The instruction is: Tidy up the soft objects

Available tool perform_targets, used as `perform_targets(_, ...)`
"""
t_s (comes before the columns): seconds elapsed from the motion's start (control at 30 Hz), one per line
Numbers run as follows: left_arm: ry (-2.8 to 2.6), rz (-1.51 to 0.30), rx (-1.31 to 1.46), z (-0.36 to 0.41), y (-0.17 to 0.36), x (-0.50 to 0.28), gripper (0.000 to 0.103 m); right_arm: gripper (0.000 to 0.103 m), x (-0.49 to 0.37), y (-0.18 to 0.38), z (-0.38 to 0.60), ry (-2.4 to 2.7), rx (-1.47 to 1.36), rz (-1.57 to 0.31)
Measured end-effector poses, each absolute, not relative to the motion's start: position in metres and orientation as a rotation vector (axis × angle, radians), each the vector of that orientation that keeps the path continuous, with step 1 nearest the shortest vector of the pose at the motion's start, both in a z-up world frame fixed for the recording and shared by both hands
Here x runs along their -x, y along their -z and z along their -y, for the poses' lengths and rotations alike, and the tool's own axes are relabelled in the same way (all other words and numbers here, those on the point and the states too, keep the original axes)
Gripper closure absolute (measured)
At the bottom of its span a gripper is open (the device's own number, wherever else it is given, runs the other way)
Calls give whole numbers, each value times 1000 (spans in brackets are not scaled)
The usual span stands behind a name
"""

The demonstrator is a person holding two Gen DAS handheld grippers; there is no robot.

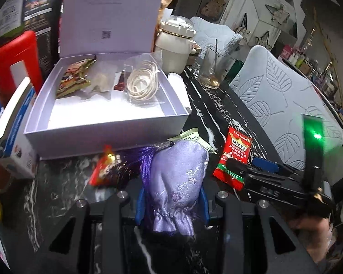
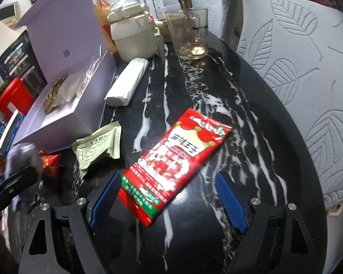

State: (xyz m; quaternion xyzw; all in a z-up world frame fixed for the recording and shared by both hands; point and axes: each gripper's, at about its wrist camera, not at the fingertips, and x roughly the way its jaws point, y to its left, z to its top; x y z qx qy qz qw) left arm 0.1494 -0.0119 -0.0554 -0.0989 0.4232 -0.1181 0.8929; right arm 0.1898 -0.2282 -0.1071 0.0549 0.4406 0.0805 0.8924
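Lilac pouch (image 1: 173, 182) clamped in left tool (image 1: 171, 207); red sachet (image 2: 173, 159) between open right tool (image 2: 169, 196)

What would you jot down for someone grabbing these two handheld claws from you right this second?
Left gripper: shut on the purple satin pouch.
Right gripper: open, with the red snack packet lying on the table between its fingers, not gripped.
Done: a gold-wrapped snack and coiled cord lie in the open lavender box.
Left: the pouch, red packet, green sachet and small red wrapper.
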Motion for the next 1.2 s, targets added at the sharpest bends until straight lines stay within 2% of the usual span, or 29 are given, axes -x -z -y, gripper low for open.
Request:
perform_targets(0.3, 245, -900, 246, 1, 61, -135, 66, 20, -202, 115, 200, -130, 51, -917)
perform_targets(0.37, 253, -907, 253, 1, 62, -131, 66, 38, -199, 115, 196, -127, 84, -895)
perform_targets(0.47, 256, -910, 258, 0, 63, -122, 66, 48, -191, 114, 194, -156, 98, -892)
perform_targets(0.53, 256, -910, 257, 0, 62, -117, 66, 52, -184, 113, 194, -170, 106, -890)
perform_targets(0.93, 268, -918, 267, -1, 61, -71, 66, 54, -108, 114, 206, -213, 109, -898)
perform_targets(1.2, 268, -984, 292, 1, 82, -56, 66, 52, -64, 115, 212, -245, 120, -914)
